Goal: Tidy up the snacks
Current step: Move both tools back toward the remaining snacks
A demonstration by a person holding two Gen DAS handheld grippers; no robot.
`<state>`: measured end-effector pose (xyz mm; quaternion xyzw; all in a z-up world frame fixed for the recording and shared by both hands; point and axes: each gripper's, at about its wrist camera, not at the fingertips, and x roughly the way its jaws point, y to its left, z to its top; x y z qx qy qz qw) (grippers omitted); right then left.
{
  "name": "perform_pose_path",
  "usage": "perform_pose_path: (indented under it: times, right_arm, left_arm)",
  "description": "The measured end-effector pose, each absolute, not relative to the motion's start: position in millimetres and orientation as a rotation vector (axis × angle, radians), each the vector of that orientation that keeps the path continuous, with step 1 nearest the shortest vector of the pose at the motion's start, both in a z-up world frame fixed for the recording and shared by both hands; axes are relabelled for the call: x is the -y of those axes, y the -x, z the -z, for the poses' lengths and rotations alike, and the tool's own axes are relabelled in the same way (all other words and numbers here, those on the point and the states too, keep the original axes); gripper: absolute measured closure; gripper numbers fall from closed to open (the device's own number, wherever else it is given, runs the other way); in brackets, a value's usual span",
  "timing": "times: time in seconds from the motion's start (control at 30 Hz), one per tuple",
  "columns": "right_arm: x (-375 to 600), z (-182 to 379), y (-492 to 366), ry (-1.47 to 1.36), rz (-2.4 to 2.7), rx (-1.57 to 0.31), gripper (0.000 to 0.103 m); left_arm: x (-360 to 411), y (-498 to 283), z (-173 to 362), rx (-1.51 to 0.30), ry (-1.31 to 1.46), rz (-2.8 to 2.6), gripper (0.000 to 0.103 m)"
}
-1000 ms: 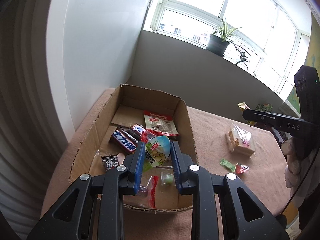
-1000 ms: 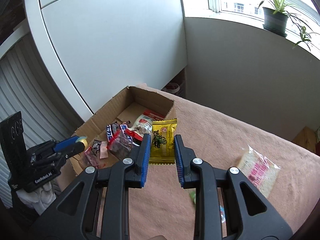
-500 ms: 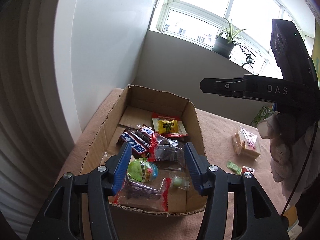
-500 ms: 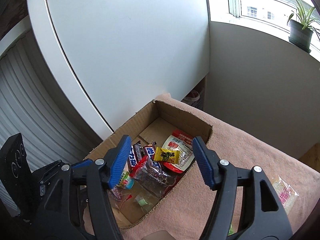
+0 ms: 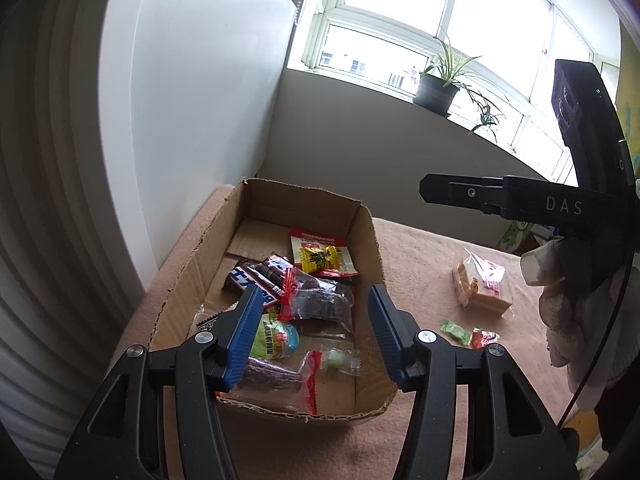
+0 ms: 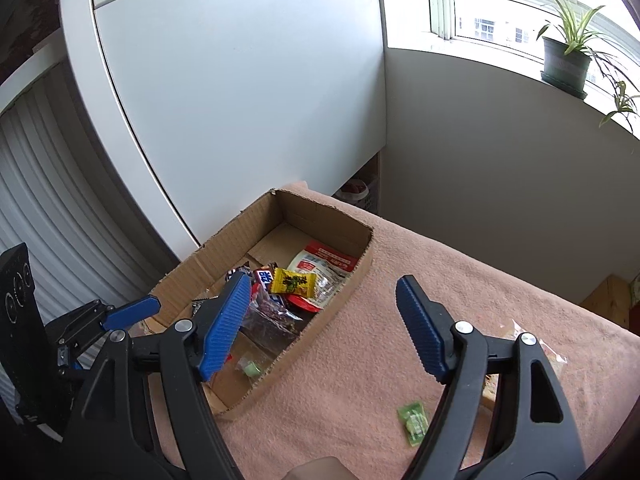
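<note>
Cardboard box [image 5: 368, 240]: open-topped, ragged rim, set at the far left corner of the table [image 5: 420, 248], which is covered in pink cloth.

Contents: yellow sachet [image 5: 320, 258] lying on a red-and-white pouch [image 5: 310, 238] toward the far end; dark chocolate bars [image 5: 256, 278] mid-box; clear bag with red seal [image 5: 320, 306]; round green-and-blue packet [image 5: 276, 338] and small green sweet [image 5: 334, 360] near the front wall.

Loose on the cloth, right of the box: wrapped cake slice [image 5: 482, 286], green candy [image 5: 456, 330], red candy [image 5: 484, 336].

Left wrist view alone shows the cake slice whole, the red candy and the round packet; right wrist view alone shows the table's right side and the green candy [image 6: 414, 422] close to its near edge.

Left gripper [image 5: 316, 338]: jaws parted, nothing clamped, just opened; box's near end lies below and between them, the round packet beside the left pad.

Right gripper [image 6: 324, 330]: jaws spread wide, just been opening, empty; box's right wall lies below them, the yellow sachet [image 6: 292, 282] beyond the left pad.
</note>
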<state>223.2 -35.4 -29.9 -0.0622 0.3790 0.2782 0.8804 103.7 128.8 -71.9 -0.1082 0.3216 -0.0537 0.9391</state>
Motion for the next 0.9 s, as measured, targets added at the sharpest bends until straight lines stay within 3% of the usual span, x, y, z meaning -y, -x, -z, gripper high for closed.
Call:
perform_pose_path:
  times: [0.17, 0.27, 0.57, 0.9]
  right_arm:
    - [81, 29, -209, 0.121, -0.504, -0.765, 0.024]
    - [115, 31, -199, 0.101, -0.437, -0.756, 0.01]
    - [194, 82, -178, -0.005, -0.312, -0.874, 0.009]
    - [199, 138, -173, 0.067, -0.432, -0.979, 0.035]
  left_arm:
    - [-114, -98, 68, -0.655, 0.208, 0.134, 0.049]
    - [-103, -97, 68, -0.659, 0.201, 0.153, 0.049]
    - [-63, -92, 80, -0.696, 0.198, 0.24, 0.049]
    - [-12, -90, 103, -0.784, 0.138, 0.342, 0.049]
